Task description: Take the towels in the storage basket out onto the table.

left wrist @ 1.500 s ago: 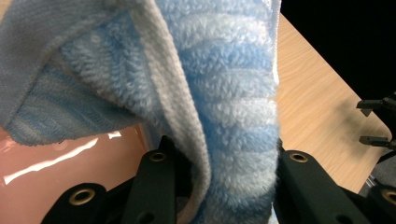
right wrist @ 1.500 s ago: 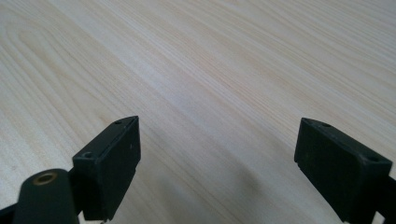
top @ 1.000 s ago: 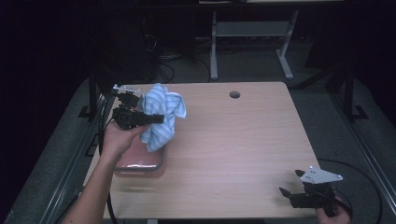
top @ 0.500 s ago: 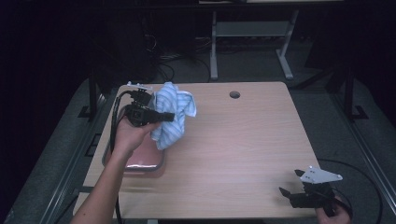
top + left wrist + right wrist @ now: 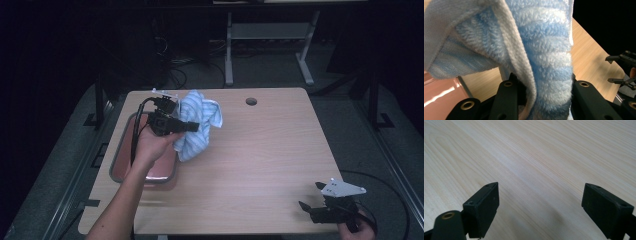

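The left tongs (image 5: 192, 126) are clamped on a blue-and-white striped towel (image 5: 197, 125), holding it in the air above the left side of the tabletop (image 5: 260, 150), just beside a reddish tray (image 5: 120, 160) that lies under the hand. The towel is bunched between the 2 jaws and hangs loose below them. It looks light, soft and limp, a thick terry that should compress and not slip, yet it will sag and swing when carried. A pinch on a gathered fold, as here, seems the surest hold. The right tongs (image 5: 312, 209) rest open and empty near the tabletop's near right corner.
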{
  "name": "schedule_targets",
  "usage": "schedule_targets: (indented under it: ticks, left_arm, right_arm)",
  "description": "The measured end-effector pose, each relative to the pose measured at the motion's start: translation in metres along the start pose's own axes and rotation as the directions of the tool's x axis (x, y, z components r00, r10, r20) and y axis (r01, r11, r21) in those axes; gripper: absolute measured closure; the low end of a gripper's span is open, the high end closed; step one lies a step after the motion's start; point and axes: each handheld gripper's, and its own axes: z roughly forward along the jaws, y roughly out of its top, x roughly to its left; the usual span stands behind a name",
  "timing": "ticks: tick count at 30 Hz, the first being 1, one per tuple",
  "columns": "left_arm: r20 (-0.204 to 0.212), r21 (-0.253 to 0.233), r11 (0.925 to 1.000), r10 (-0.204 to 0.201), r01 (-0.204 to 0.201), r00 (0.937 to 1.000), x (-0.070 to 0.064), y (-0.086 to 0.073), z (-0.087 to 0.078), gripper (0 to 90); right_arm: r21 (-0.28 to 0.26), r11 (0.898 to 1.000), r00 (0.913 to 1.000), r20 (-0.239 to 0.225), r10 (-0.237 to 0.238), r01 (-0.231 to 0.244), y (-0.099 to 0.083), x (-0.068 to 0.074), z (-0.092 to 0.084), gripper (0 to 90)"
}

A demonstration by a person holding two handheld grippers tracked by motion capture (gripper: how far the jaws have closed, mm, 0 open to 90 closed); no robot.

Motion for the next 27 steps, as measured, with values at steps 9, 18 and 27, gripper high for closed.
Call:
schedule_targets:
  ticks: [9,18,27]
  left_arm:
    - [0.012,0.013,0.9998,0.012,-0.012,0.9999,-0.005,0.002,0.009,68.0]
    - [0.024,0.029,0.9993,0.024,-0.025,0.9994,-0.011,0.003,0.022,68.0]
    - [0.041,0.036,0.9989,0.027,-0.029,0.9988,-0.016,0.004,0.032,68.0]
  right_arm:
    - [0.004,1.000,1.0000,-0.005,-0.008,0.008,0.000,0.001,0.002,13.9]
    - [0.006,1.000,1.0000,-0.003,-0.006,0.006,0.000,0.001,0.001,13.9]
    - [0.004,1.000,1.0000,-0.005,-0.007,0.007,0.000,0.002,0.001,13.9]
